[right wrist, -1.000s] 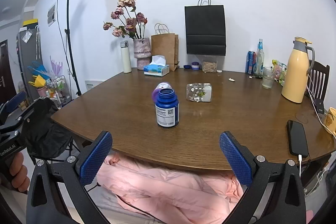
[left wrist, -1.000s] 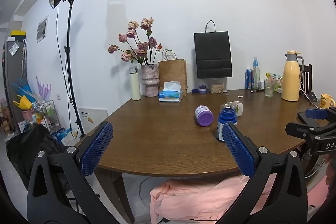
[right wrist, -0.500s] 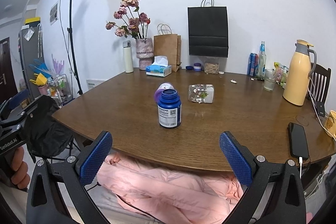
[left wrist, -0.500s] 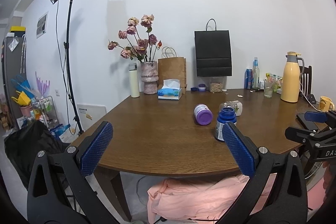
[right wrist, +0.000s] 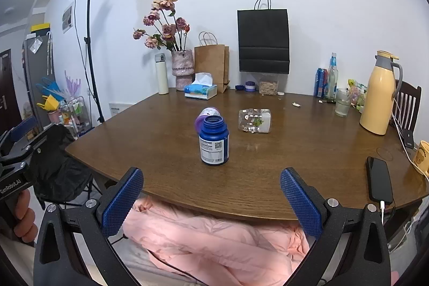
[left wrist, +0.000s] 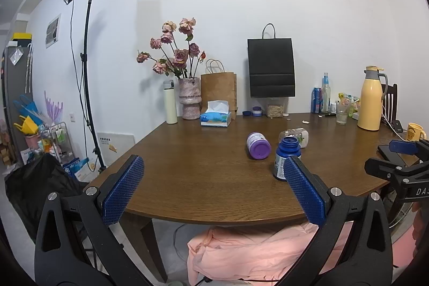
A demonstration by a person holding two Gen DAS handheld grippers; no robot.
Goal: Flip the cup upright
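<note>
A purple cup (left wrist: 258, 145) lies on its side on the brown table (left wrist: 203, 178), its base toward me; in the right wrist view it (right wrist: 207, 115) sits partly hidden behind a blue bottle (right wrist: 214, 141). The blue bottle (left wrist: 286, 158) stands upright with no lid. A clear bottle (right wrist: 254, 121) lies on its side to the right; it also shows in the left wrist view (left wrist: 295, 136). My left gripper (left wrist: 211, 192) is open and empty before the table's near edge. My right gripper (right wrist: 211, 201) is open and empty, also short of the edge.
A tissue box (right wrist: 200, 91), vase of roses (right wrist: 182, 69), paper bags (right wrist: 262, 40), yellow thermos (right wrist: 379, 103), glass (right wrist: 342, 106) and phone (right wrist: 378, 180) stand on the table. A pink coat (right wrist: 214, 243) lies below the near edge. A light stand (left wrist: 85, 71) is at left.
Both grippers have drifted slightly; the view shifts a little up and back. Nothing on the table has moved, and both grippers stay open.
</note>
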